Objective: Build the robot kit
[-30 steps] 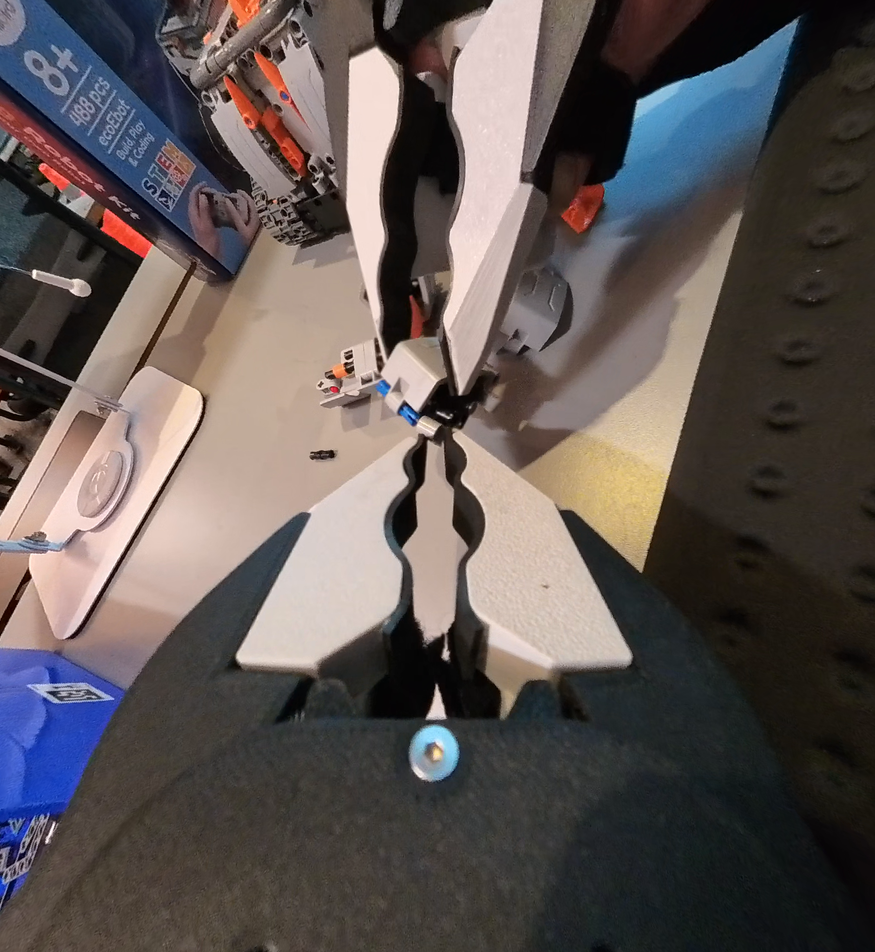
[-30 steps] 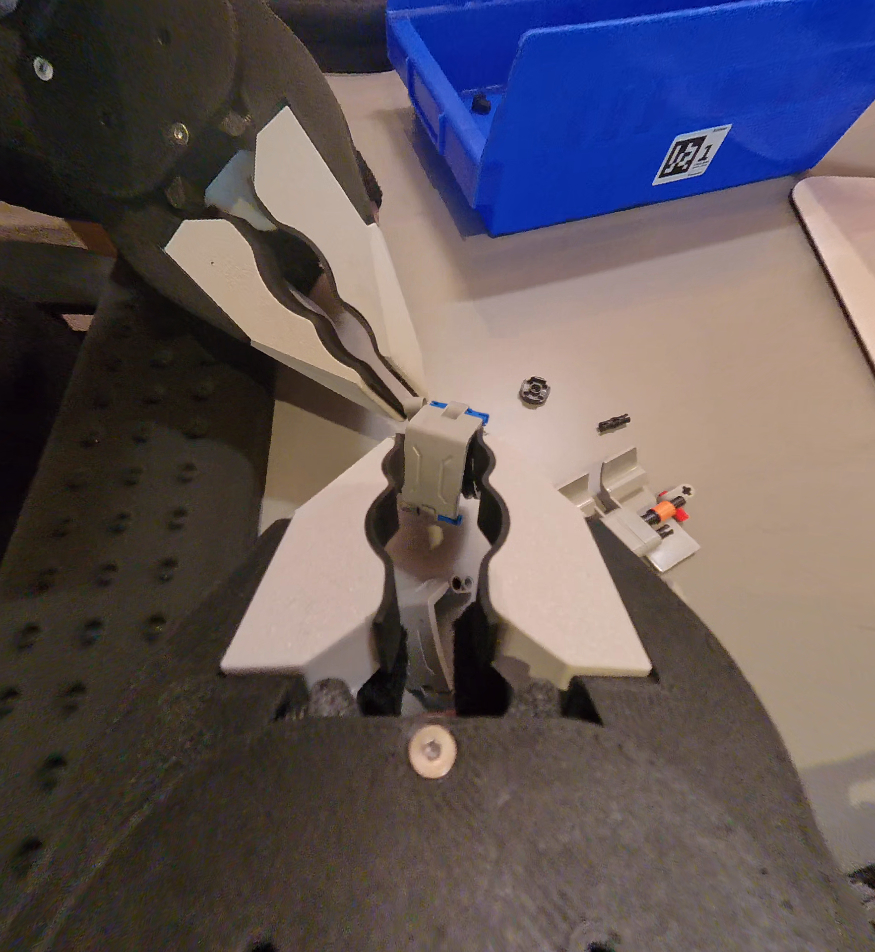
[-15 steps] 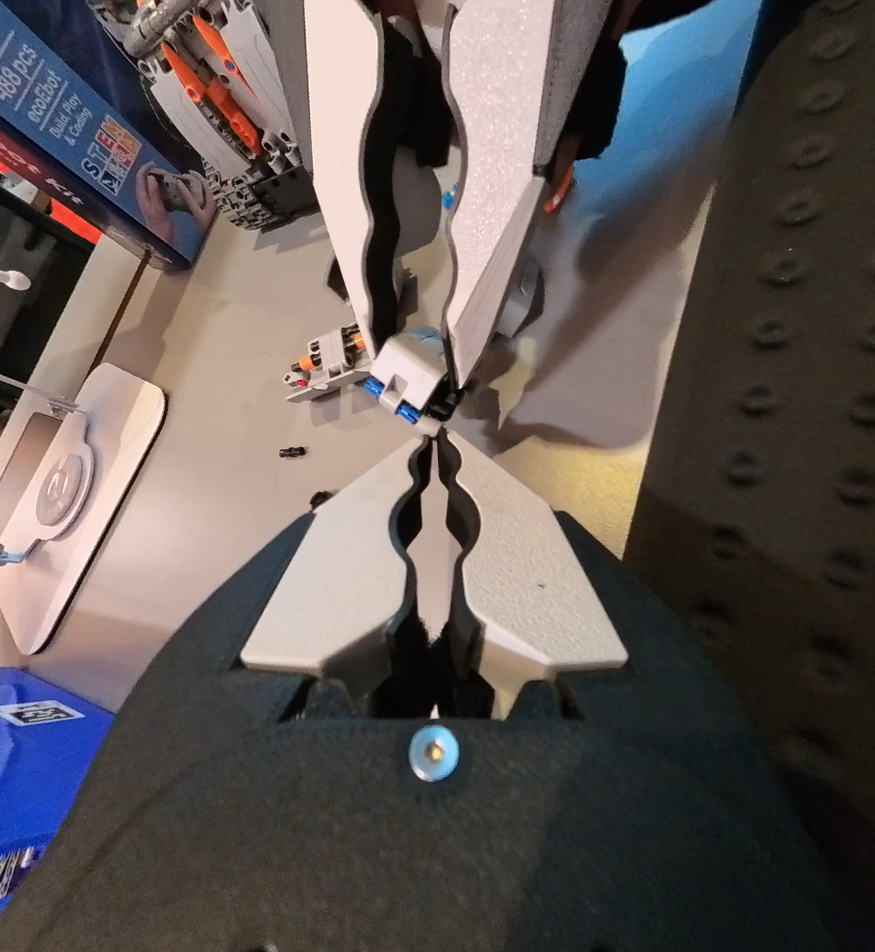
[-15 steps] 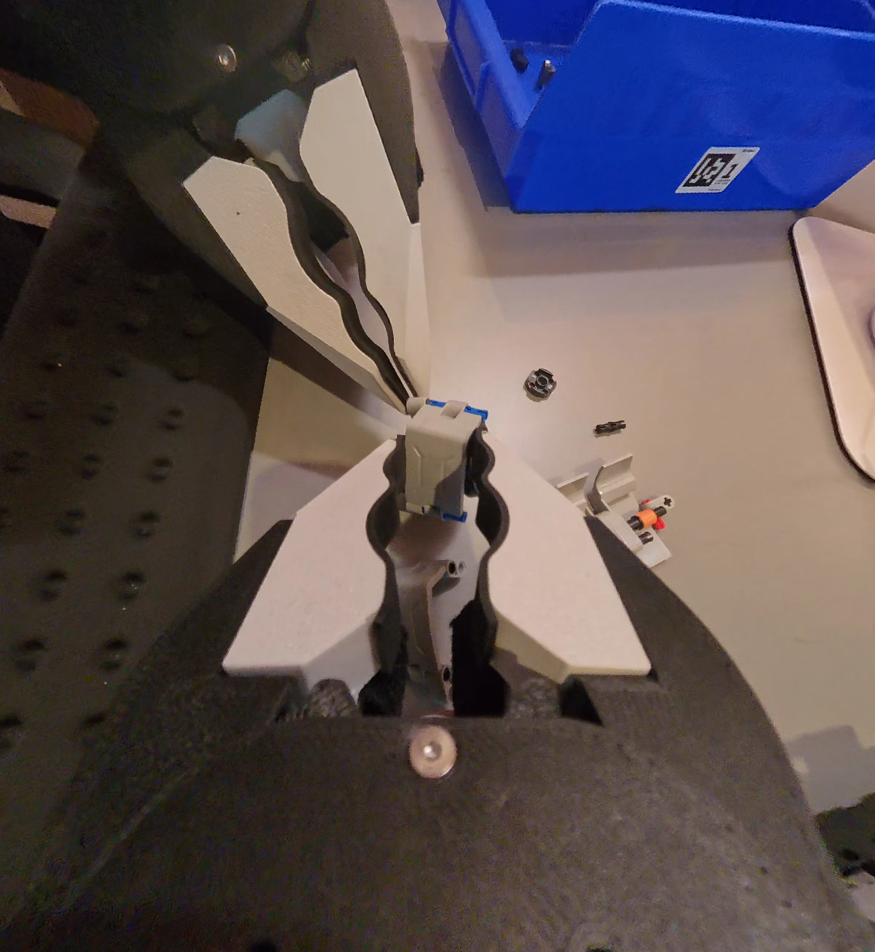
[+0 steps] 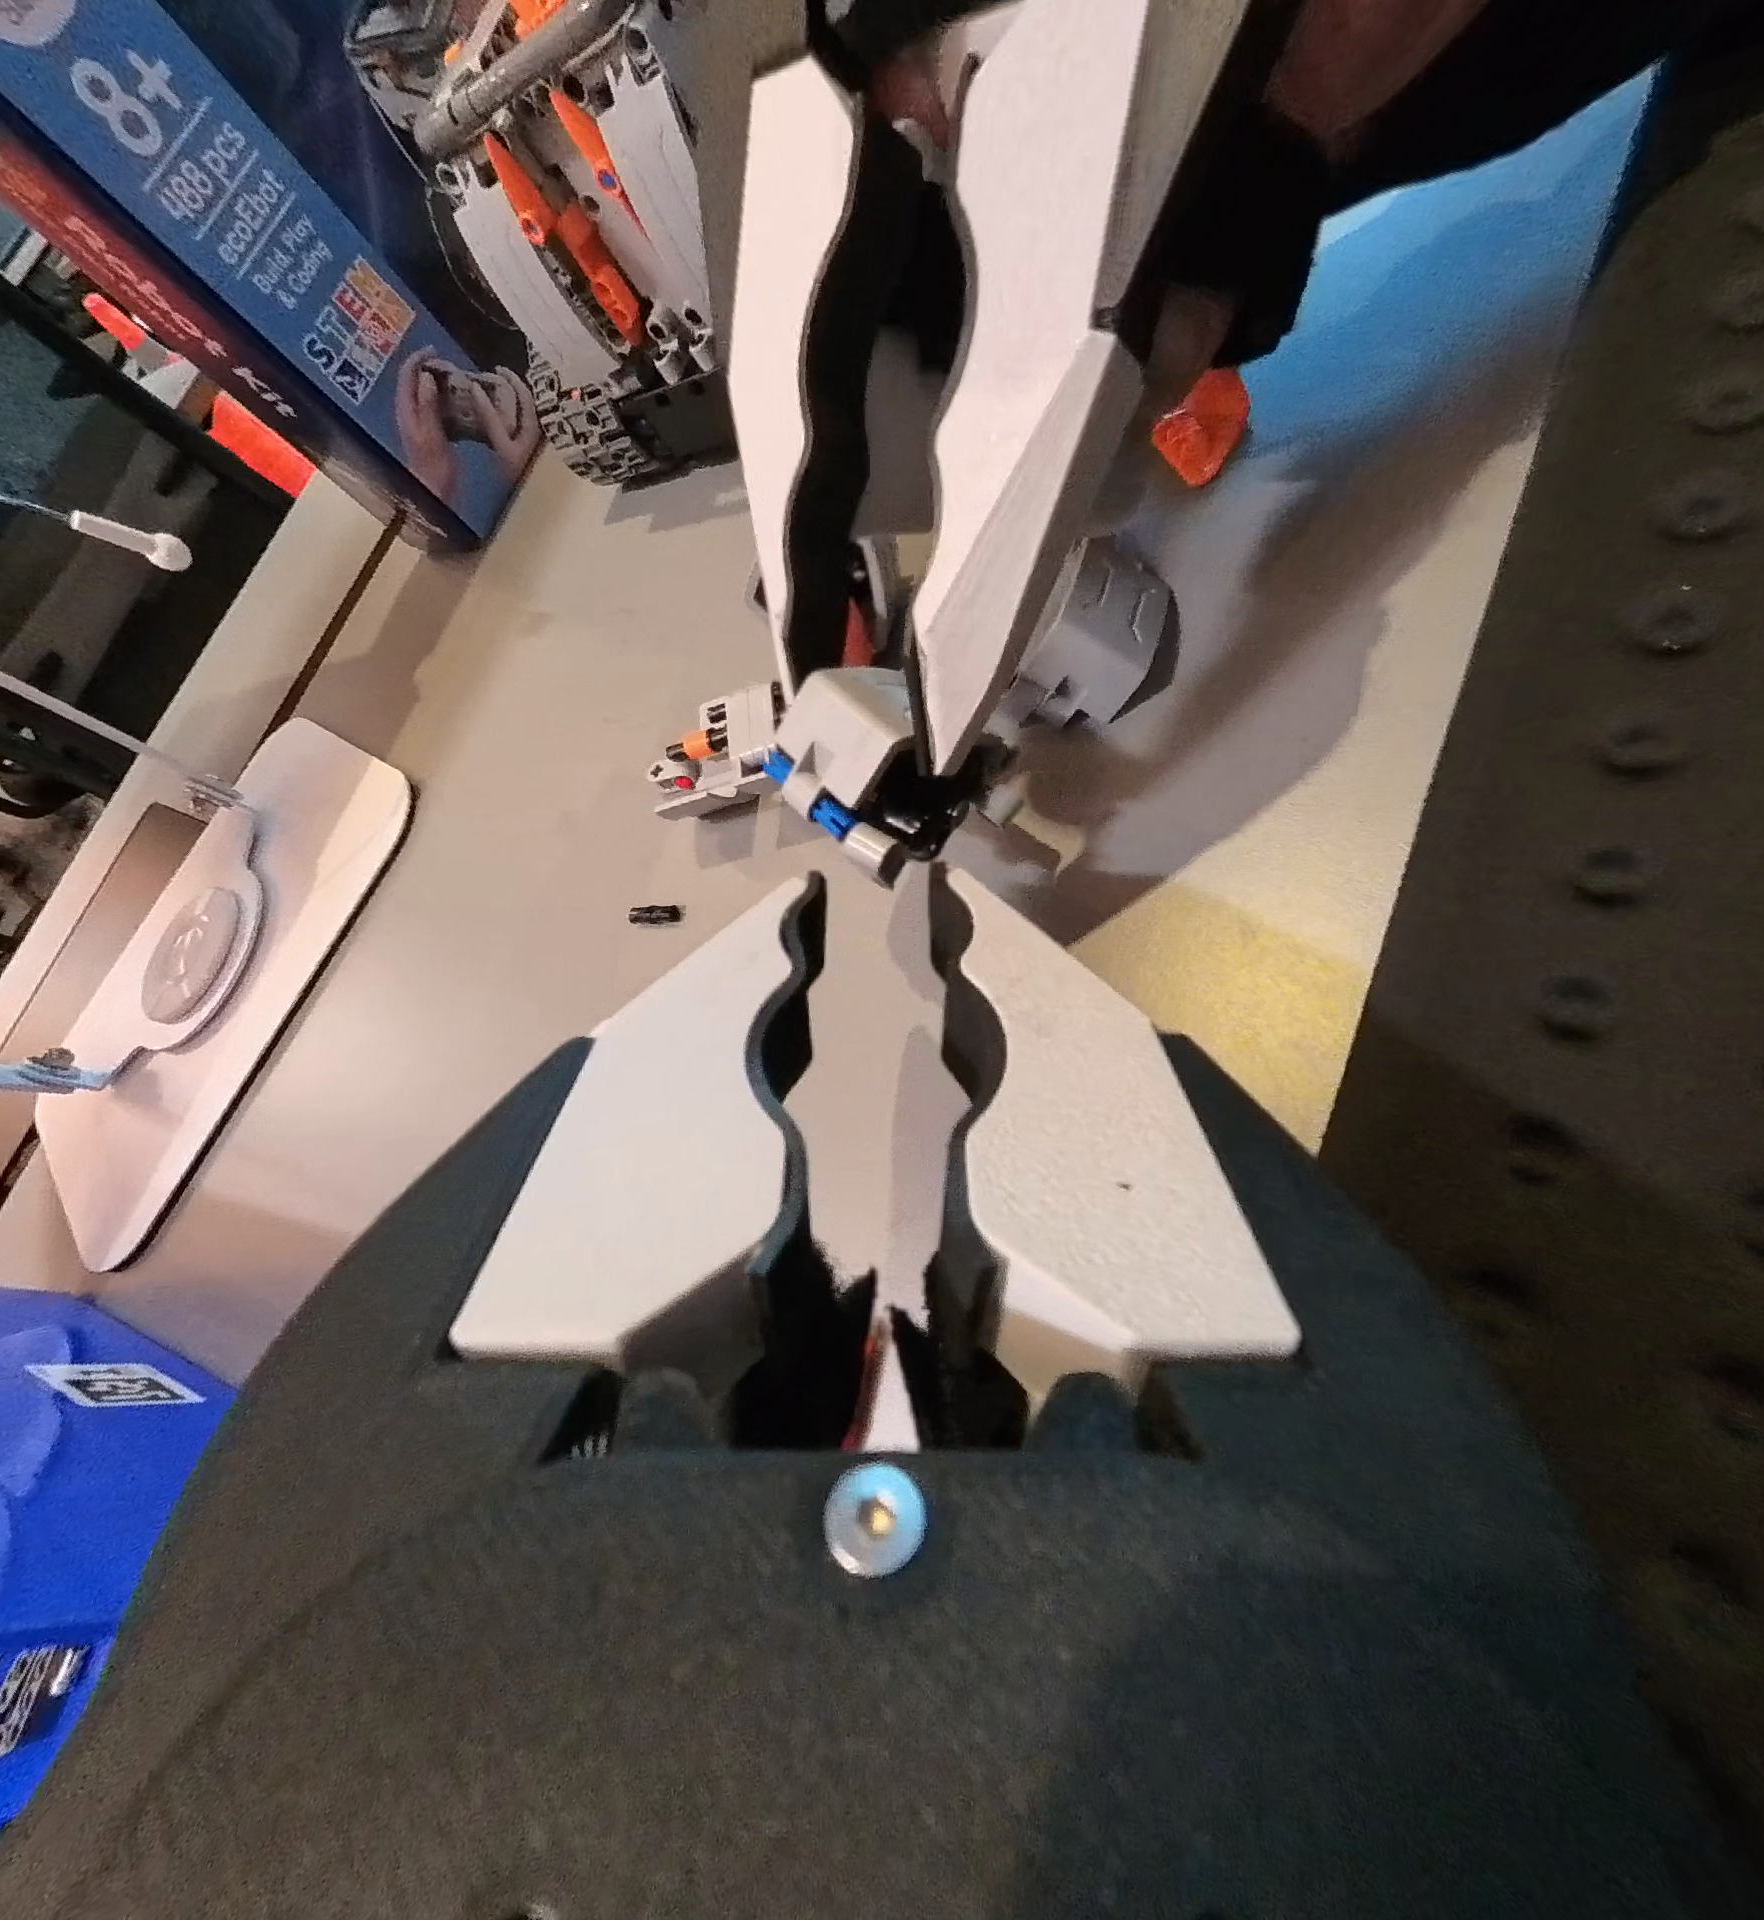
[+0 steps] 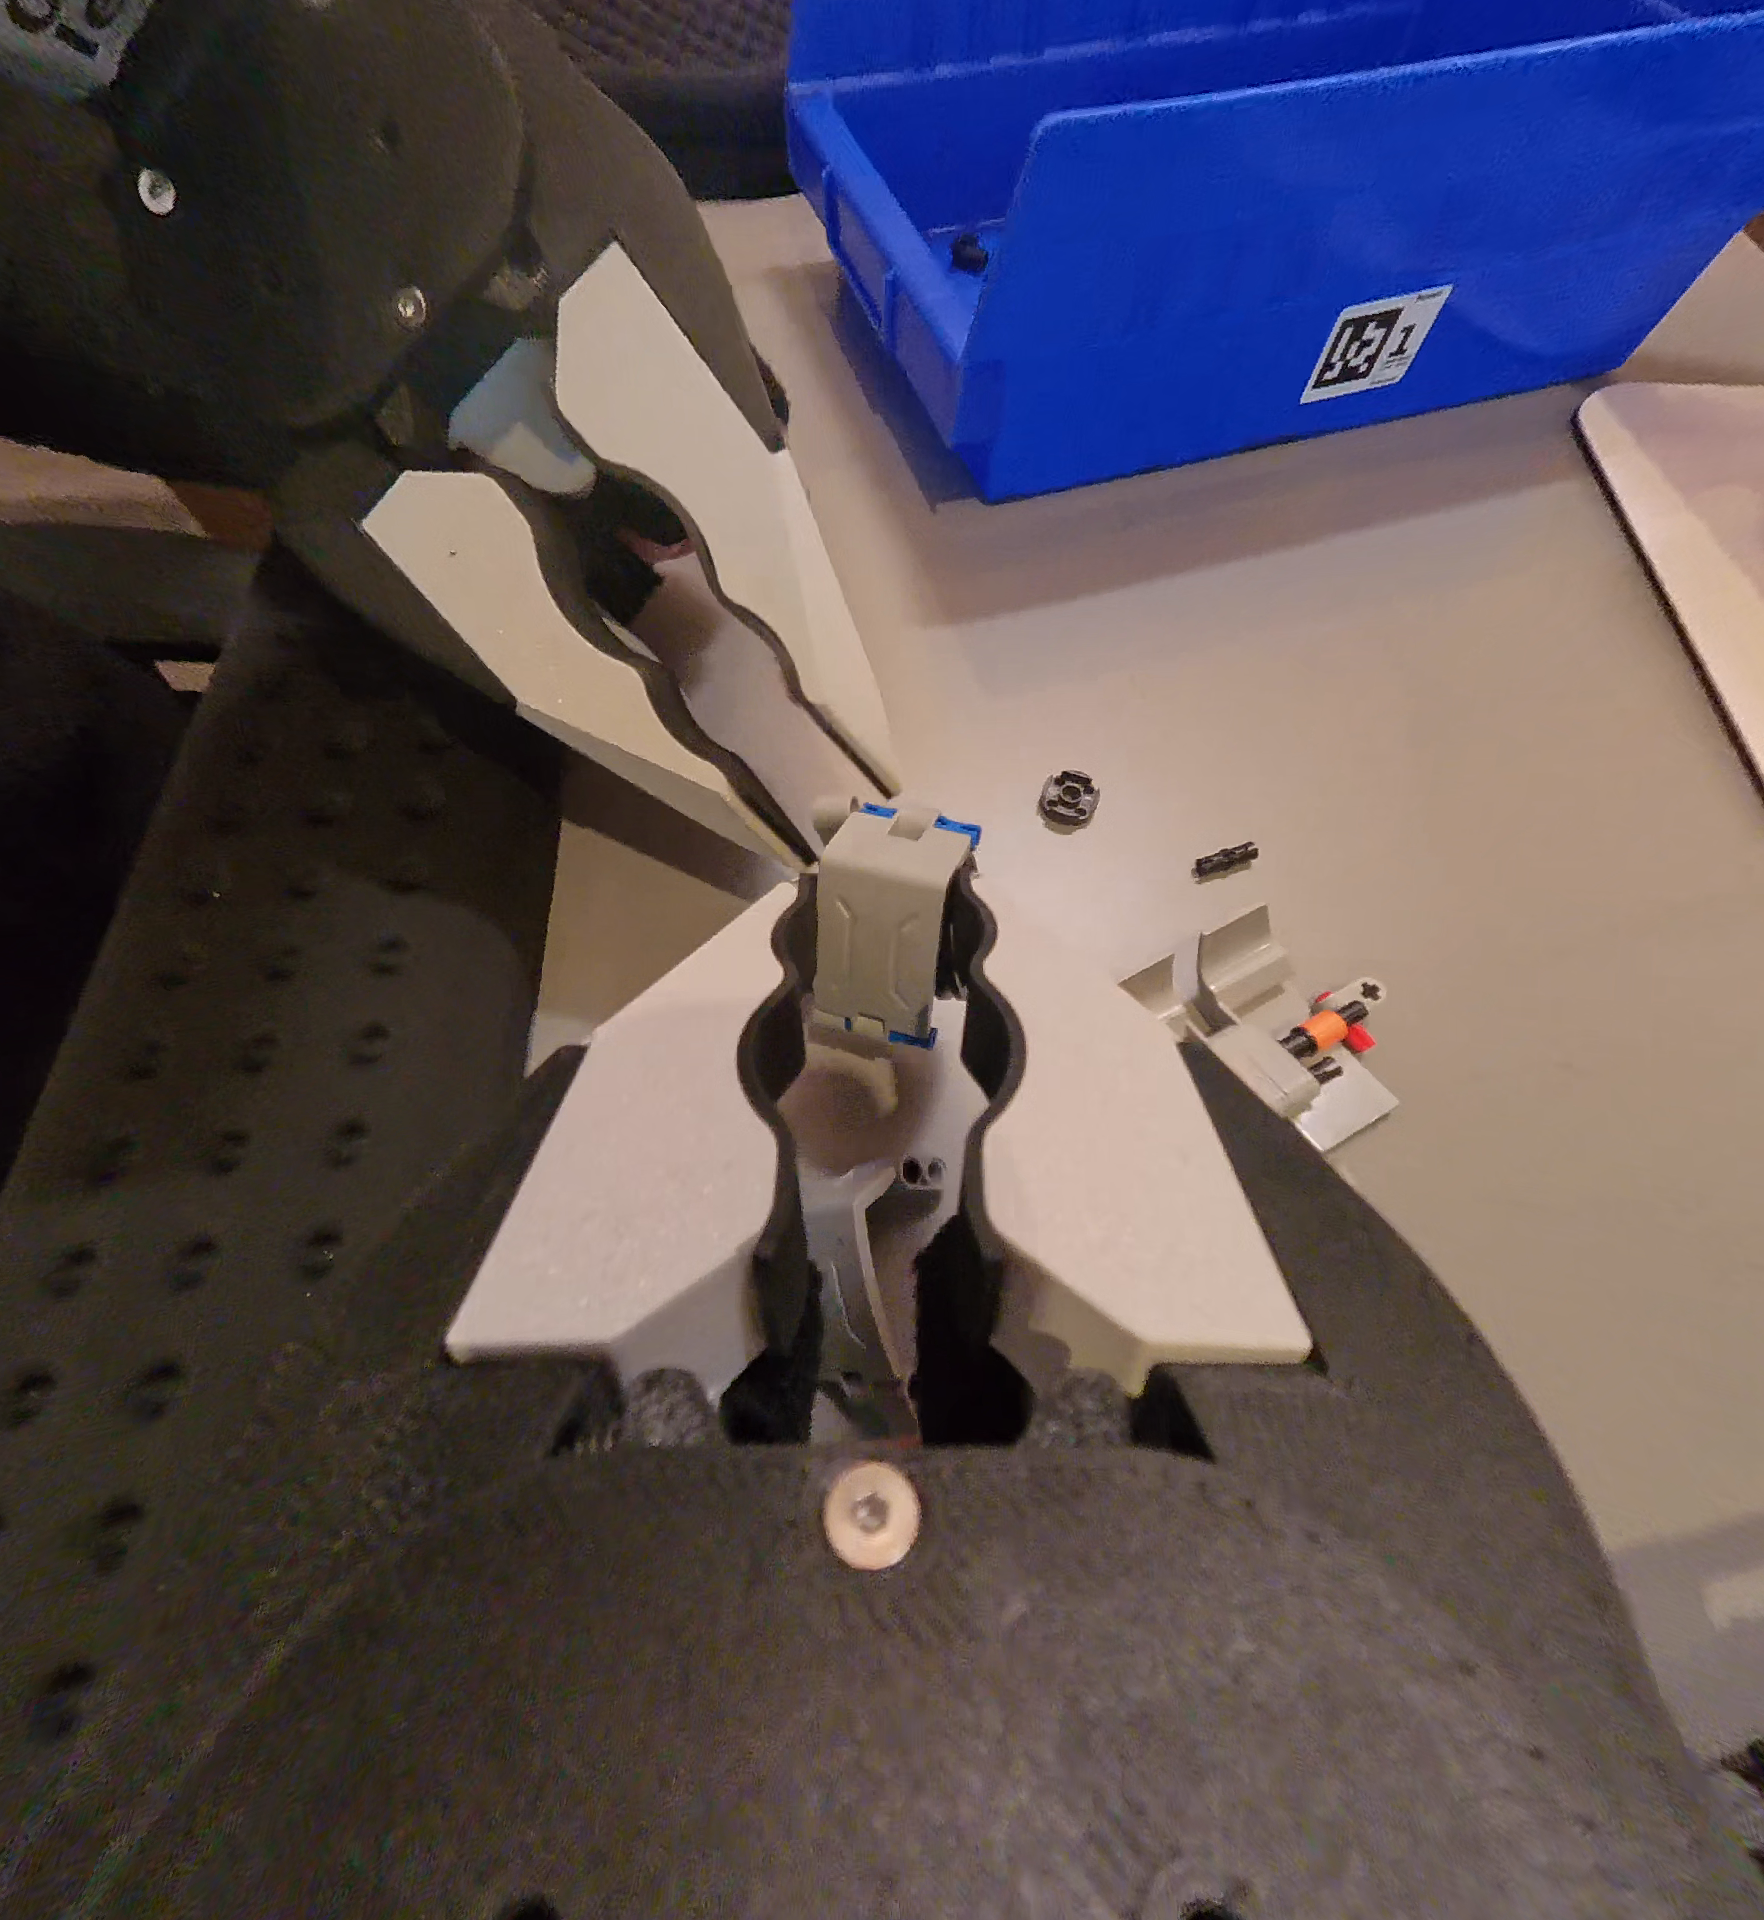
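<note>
My right gripper (image 6: 883, 902) is shut on a small grey block (image 6: 878, 925) with blue pins at both ends and holds it above the table. The left wrist view shows the same gripper (image 5: 862, 740) coming down from the top with the block (image 5: 847, 753) and a black link (image 5: 914, 821) at its tip. My left gripper (image 5: 883, 881) is open, a narrow gap between its fingers, its tips right at the block's lower end. In the right wrist view the left gripper (image 6: 852, 821) reaches in from the upper left to the block's far end.
On the table lie a grey piece with orange and red pins (image 6: 1262, 1029), a black pin (image 6: 1226, 860) and a black round piece (image 6: 1068, 800). A blue bin (image 6: 1273, 260) and a white stand base (image 6: 1709, 582) stand beyond. A grey motor (image 5: 1096, 644), an orange piece (image 5: 1200, 426), a kit box (image 5: 234, 260) and a black perforated mat (image 5: 1636, 935) are close by. Left and right tips are no more than a few centimetres apart. From the left gripper's tips to the black round piece (image 6: 1068, 800) is close to 7 cm.
My left gripper's fingers were closed together at the block's end and have now parted. My right gripper keeps its hold on the grey block.
</note>
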`<state>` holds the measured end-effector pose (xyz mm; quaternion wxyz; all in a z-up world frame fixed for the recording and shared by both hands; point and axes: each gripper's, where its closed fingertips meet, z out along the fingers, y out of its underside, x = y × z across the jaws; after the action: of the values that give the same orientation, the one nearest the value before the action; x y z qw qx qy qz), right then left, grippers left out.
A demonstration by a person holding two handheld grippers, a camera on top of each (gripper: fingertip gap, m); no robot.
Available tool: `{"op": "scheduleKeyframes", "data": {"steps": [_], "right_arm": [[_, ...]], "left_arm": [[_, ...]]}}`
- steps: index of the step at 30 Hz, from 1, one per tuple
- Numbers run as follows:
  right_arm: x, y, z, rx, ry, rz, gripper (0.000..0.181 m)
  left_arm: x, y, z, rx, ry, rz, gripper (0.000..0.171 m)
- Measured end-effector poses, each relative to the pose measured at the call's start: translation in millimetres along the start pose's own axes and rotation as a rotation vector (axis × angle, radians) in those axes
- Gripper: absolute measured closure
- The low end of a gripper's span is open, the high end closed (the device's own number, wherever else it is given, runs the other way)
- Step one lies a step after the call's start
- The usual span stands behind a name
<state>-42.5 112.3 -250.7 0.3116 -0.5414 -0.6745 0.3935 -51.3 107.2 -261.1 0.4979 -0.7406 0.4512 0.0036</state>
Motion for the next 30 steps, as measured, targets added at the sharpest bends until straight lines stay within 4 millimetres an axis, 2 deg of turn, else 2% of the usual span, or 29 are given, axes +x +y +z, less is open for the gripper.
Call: {"op": "scheduleKeyframes", "data": {"steps": [5, 11, 19, 30], "right_arm": [[-5, -2, 0, 0.029, -0.079, 0.083, 0.158], [-12, -2, -2, 0.038, -0.138, 0.082, 0.158], [-23, 8, 4, -0.039, -0.143, -0.020, 0.156], [-23, 12, 7, -0.097, -0.065, -0.146, 0.156]], "left_arm": [[6, -6, -1, 0.041, 0.050, -0.021, 0.157], [12, -10, -5, 0.082, 0.116, -0.060, 0.158], [27, -11, -5, 0.080, 0.173, 0.003, 0.164], [29, -7, -3, 0.051, 0.162, 0.036, 0.164]]}}
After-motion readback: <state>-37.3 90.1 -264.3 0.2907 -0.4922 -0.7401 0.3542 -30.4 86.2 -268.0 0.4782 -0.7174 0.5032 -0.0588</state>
